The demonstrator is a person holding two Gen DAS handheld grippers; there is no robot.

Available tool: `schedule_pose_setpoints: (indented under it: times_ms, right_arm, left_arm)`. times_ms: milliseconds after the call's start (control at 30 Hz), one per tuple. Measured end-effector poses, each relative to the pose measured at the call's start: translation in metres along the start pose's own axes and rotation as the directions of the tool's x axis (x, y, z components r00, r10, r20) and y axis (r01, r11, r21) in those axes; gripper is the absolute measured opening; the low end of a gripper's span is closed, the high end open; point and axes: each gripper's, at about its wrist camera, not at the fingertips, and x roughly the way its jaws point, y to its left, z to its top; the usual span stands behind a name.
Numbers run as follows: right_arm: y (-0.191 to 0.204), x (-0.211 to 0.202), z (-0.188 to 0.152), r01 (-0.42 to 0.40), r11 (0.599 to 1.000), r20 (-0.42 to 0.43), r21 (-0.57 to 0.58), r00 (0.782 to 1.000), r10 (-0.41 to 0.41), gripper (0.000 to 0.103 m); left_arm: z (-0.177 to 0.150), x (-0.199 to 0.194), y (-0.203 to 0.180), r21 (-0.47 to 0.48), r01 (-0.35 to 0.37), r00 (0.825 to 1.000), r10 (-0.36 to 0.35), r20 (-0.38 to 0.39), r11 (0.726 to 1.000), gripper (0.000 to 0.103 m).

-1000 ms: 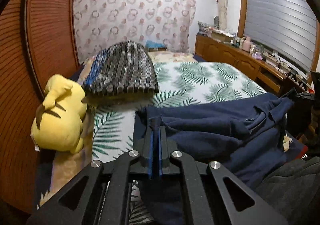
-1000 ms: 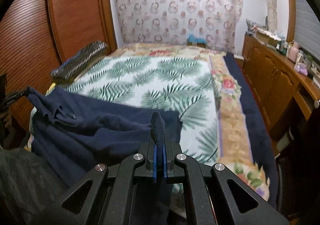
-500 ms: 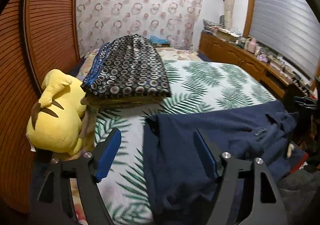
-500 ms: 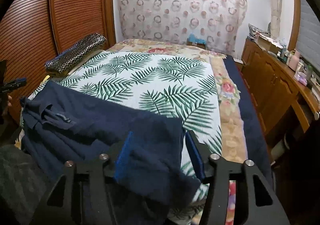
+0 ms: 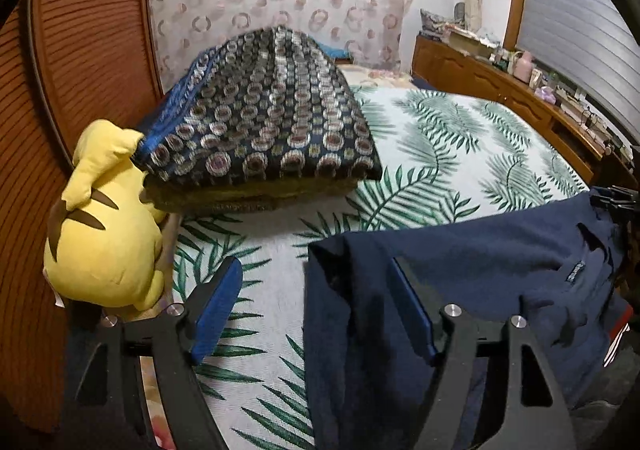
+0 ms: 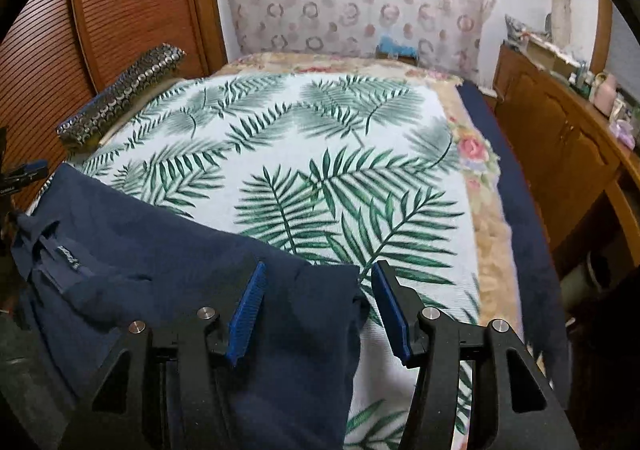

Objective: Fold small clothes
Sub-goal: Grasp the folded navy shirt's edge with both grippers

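Note:
A navy blue garment (image 5: 460, 290) lies spread across the near edge of the bed, with a small label near its collar; it also shows in the right wrist view (image 6: 192, 282). My left gripper (image 5: 316, 302) is open and empty, straddling the garment's left corner just above it. My right gripper (image 6: 320, 306) is open and empty, straddling the garment's right corner. The garment's near part hangs below both views.
The bed has a palm-leaf cover (image 6: 320, 154). A yellow plush toy (image 5: 104, 226) and a folded dotted blanket (image 5: 264, 122) sit at the bed's left side, by wooden sliding doors (image 5: 80, 50). A wooden cabinet (image 6: 568, 154) lines the right.
Both grippers were shut on the navy garment's corners a second ago. They opened and let it go, and it now lies flatter on the bed.

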Motion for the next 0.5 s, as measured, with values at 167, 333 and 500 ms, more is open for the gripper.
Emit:
schedule_pose_setpoints:
  times_ms: [167,333,500]
  right_arm:
    - [-0.001,0.010,-0.003,0.006,1.000,-0.017,-0.005,1.000,-0.006,0.058]
    - [-0.002,0.009,-0.007,0.013,1.000,0.027,-0.005,1.000,-0.013,0.062]
    - [-0.001,0.009,-0.012,0.017,1.000,0.046,-0.004,0.999,-0.016,0.062]
  left_arm:
    - [-0.004,0.011,0.001,0.006,-0.001,0.999,0.002,-0.036,1.000,0.075]
    - [-0.007,0.022,0.001,0.010,-0.001,0.998,0.002,-0.066,1.000,0.075]
    - [-0.003,0.027,0.000,0.031,0.011,0.997,-0.009,-0.077,0.999,0.075]
